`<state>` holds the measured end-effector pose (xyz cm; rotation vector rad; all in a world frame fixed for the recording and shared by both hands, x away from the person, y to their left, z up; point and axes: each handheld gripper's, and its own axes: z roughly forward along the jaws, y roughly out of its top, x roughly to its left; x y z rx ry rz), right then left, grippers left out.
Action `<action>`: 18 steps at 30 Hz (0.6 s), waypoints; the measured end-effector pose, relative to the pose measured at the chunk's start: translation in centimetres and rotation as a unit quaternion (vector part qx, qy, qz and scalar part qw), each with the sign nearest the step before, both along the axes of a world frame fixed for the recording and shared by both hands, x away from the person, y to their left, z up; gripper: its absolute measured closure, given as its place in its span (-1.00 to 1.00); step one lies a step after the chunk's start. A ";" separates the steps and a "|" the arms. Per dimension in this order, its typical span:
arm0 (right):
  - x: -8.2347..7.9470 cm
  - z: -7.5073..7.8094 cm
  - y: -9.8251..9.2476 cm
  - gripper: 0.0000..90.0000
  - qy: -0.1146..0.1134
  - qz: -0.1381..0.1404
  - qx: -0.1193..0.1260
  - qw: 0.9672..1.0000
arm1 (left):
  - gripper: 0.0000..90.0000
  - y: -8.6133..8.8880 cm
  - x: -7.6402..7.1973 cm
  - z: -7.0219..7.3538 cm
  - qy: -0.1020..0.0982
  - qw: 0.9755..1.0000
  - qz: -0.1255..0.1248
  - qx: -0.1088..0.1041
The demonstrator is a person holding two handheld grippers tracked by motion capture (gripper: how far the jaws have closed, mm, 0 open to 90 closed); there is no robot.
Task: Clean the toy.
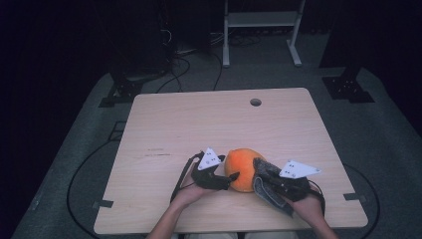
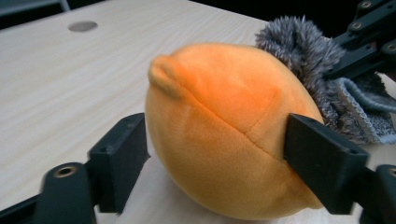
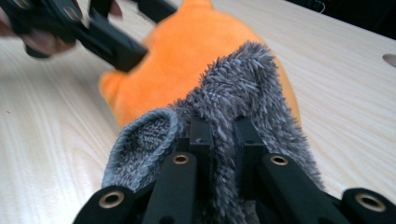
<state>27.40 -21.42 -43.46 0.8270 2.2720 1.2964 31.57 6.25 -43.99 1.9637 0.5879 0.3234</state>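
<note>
An orange plush ball [image 1: 244,167] with a seam and a small nub lies on the wooden table [image 1: 199,124] near its front edge. My left gripper [image 1: 231,179] reaches in from the left. In the left gripper view its jaws [image 2: 215,163] straddle the plush [image 2: 224,135], the right jaw against its side and the left jaw just off it, without squeezing. My right gripper [image 1: 261,168] is shut on a grey fuzzy sock [image 1: 266,191]. The sock [image 3: 238,79] is pinched between the jaws [image 3: 223,126] and drapes against the plush [image 3: 187,46]. The sock [image 2: 303,46] also shows behind the plush.
A round cable hole [image 1: 255,102] sits near the table's far edge. On the floor beyond stand a white metal frame [image 1: 261,20] and black stand feet [image 1: 348,89], with cables [image 1: 179,69] trailing. Both forearms enter from the front edge.
</note>
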 end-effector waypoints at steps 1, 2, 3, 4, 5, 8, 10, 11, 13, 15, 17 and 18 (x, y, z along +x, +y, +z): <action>-0.2 0.4 0.0 0.78 -0.006 0.003 0.002 1.000 | -0.32 -0.2 -0.2 0.0 -0.007 1.000 -0.009 0.000; -0.5 1.6 0.3 0.78 -0.020 0.031 0.027 0.999 | -0.21 -0.5 -0.6 0.0 -0.021 1.000 -0.020 0.005; -0.6 1.9 0.6 0.79 -0.025 0.039 0.027 0.999 | -0.18 -0.8 -0.9 0.1 -0.035 0.999 -0.026 0.016; -0.7 2.3 1.0 0.78 -0.028 0.047 0.020 0.998 | -0.15 -1.4 -1.7 0.3 -0.066 0.996 -0.048 0.042; -0.6 2.5 1.2 0.78 -0.029 0.053 0.015 0.998 | -0.13 -1.6 -2.0 0.3 -0.073 0.995 -0.054 0.051; -0.1 2.1 0.9 0.78 -0.014 0.059 0.019 0.998 | -0.13 -1.6 -2.2 0.4 -0.080 0.993 -0.060 0.061; 0.0 1.5 0.3 0.78 -0.003 0.053 0.021 0.998 | -0.29 -1.4 -1.7 0.8 -0.042 0.998 -0.043 0.020; -0.1 1.4 0.2 0.78 -0.003 0.054 0.020 0.998 | -0.39 -1.5 -1.5 0.8 -0.028 0.999 -0.029 0.011; -0.2 1.4 0.2 0.79 -0.003 0.057 0.015 0.998 | -0.32 -1.7 -1.5 0.7 -0.030 0.999 -0.030 0.018; -0.4 2.0 0.3 0.79 -0.008 0.057 0.009 0.998 | -0.23 -2.1 -2.1 0.5 -0.058 0.997 -0.040 0.035; -0.4 2.3 0.2 0.79 -0.011 0.060 0.014 0.998 | -0.20 -2.2 -2.2 0.5 -0.069 0.996 -0.048 0.043; -0.5 2.7 0.3 0.79 -0.016 0.064 0.018 0.998 | -0.18 -2.4 -2.6 0.4 -0.084 0.993 -0.060 0.051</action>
